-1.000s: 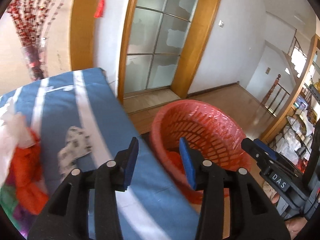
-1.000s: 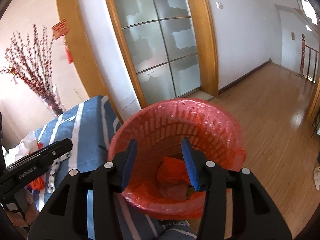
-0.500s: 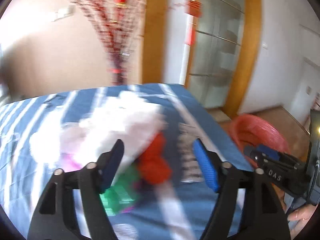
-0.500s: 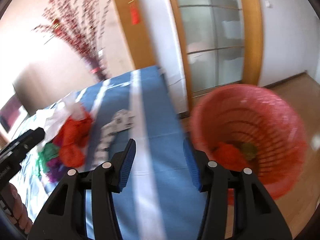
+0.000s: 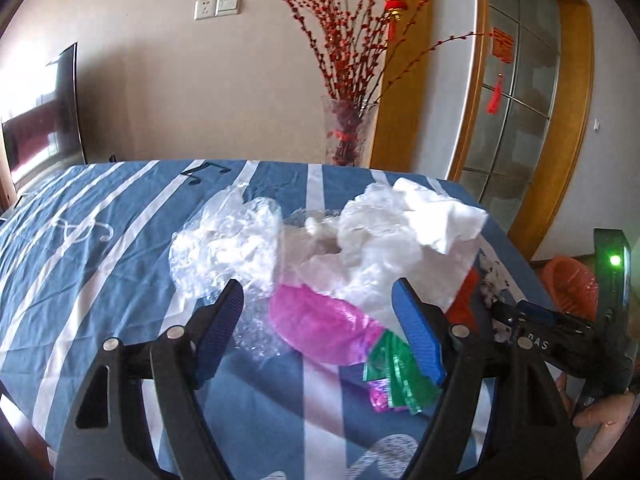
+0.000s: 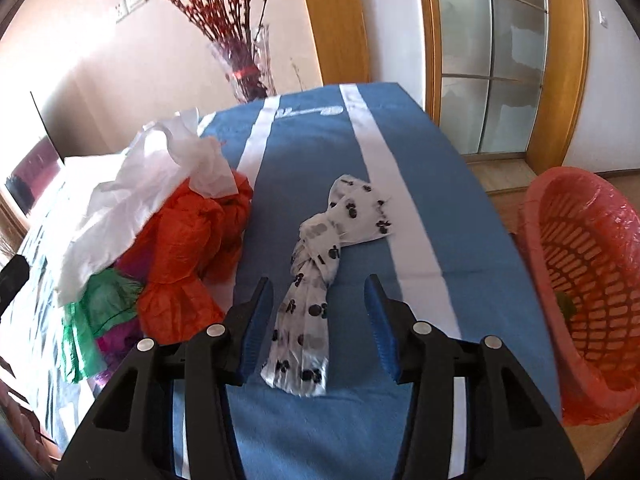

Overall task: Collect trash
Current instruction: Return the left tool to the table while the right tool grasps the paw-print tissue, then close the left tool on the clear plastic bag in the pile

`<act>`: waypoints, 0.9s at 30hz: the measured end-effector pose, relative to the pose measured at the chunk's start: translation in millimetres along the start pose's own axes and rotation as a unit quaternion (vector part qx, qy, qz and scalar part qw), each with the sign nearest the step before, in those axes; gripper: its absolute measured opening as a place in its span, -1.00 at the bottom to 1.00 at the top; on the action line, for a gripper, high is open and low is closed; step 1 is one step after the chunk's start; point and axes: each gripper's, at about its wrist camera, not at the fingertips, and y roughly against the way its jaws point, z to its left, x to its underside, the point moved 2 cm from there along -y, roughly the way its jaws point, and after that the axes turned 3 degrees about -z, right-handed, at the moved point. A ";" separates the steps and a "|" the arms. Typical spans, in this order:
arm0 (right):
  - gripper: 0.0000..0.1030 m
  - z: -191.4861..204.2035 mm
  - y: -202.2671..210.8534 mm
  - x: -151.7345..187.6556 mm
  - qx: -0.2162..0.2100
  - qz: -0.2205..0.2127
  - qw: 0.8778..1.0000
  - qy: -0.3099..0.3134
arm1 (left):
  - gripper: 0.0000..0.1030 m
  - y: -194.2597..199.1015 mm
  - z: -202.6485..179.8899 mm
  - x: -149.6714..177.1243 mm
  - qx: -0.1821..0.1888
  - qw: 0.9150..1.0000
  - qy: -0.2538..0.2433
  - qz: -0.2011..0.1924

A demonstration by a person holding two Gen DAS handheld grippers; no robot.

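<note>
The table (image 5: 100,240) has a blue cloth with white stripes on it. Behind it is a plain wall, and a tall glass vase (image 5: 348,132) of red twigs stands by the far edge. A wooden door frame with frosted glass panes (image 6: 508,72) is to the right. A dark screen (image 5: 44,116) leans at the left wall. The floor is wood.

The trash sits in a heap on the table. In the left wrist view there is a clear plastic bag (image 5: 224,248), a white paper sheet (image 5: 424,232), a pink bag (image 5: 320,324) and a green foil scrap (image 5: 396,376). The left gripper (image 5: 318,330) is wide open over the pink bag and holds nothing.

In the right wrist view an orange bag (image 6: 192,256) lies under the white sheet. A twisted white bag with black spots (image 6: 316,292) lies by itself on the blue cloth, just to the right of the orange bag. The right gripper (image 6: 318,320) is open with one finger on each side of the spotted bag, not touching it.

The red basket (image 6: 576,280) with a red liner stands off the right edge of the table. Its right side is cut off by the picture. Something green shows inside, too small to make out. The green and purple bits under the orange bag are mostly hidden.
</note>
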 end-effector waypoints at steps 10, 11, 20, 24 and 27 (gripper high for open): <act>-0.79 -0.9 -8.7 1.1 0.008 0.021 1.000 0.002 | 0.46 -6.8 -5.4 -2.1 0.022 1.000 0.005 0.004; -0.80 -2.5 -8.2 1.3 0.006 0.021 1.000 0.000 | 0.46 -7.5 -7.9 -3.8 0.024 1.000 0.003 0.004; -0.87 -15.3 1.5 7.1 0.005 0.017 1.000 -0.016 | 0.31 -30.3 -37.3 -23.6 0.037 0.998 -0.041 0.017; -0.87 -21.9 5.9 8.3 0.003 0.015 1.000 -0.023 | 0.13 -49.2 -47.9 -20.5 0.037 0.997 -0.059 0.046; -0.87 -24.2 8.5 9.4 0.005 0.014 1.000 -0.024 | -0.15 -61.3 -48.0 -17.6 0.038 0.995 -0.055 0.067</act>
